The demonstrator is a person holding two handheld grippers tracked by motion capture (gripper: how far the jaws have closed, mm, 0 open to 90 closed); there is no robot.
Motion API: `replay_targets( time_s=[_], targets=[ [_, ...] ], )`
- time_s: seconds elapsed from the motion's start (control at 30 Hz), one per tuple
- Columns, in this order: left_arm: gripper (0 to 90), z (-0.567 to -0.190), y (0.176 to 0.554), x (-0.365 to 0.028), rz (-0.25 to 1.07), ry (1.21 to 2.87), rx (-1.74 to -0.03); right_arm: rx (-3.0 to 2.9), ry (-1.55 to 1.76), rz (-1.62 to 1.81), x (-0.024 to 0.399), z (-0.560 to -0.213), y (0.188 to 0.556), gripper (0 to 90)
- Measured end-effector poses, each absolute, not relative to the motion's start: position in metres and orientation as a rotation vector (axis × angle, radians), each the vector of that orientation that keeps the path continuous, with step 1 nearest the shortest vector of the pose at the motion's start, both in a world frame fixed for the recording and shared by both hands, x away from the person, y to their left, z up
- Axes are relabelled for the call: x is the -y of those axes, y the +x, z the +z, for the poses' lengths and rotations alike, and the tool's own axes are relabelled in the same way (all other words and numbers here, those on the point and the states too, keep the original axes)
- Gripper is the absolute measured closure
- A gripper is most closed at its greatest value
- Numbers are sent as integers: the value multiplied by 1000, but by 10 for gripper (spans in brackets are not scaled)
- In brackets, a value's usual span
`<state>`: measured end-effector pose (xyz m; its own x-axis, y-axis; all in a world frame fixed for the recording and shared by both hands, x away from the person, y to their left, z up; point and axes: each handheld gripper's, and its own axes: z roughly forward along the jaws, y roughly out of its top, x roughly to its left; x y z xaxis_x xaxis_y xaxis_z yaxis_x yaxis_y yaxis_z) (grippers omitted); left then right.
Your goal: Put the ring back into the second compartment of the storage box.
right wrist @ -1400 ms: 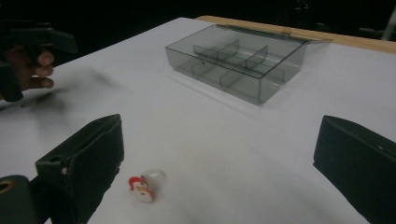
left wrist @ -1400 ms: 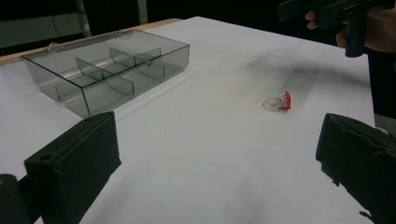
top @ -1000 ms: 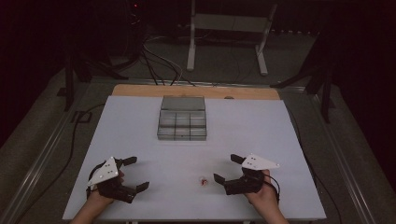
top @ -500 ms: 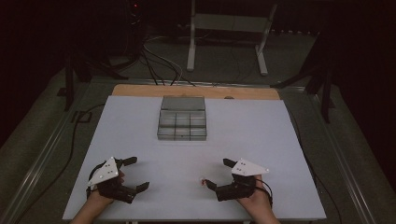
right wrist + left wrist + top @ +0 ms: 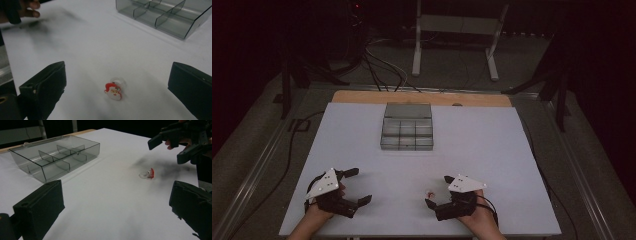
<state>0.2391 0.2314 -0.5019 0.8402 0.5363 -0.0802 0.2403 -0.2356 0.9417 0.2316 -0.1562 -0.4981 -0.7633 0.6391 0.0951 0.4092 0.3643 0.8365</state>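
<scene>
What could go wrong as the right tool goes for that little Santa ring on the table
1. The Santa ring is small and lies flat between the open jaws of the right tool; closing on it could pinch only an edge and flick it away.
2. The clear divided box sits far across the table, so a weak grip might drop the ring on the way.
3. The smooth surface could let the ring slide instead of being caught.

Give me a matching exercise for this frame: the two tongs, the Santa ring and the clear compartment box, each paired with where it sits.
1. left tongs
2. right tongs
3. Santa ring
4. compartment box

a. far middle of the table
b. near left edge, open
c. flat on the table between open jaws
d. near right, open around the ring

Pairs: 1-b, 2-d, 3-c, 4-a
</scene>
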Motion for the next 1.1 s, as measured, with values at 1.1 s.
replay_targets(
  time_s=[1.1],
  targets=[
    [8,-502,239,-232,307,1817,-591,-2476,986,1143,139,-517,235,320]
  ],
)
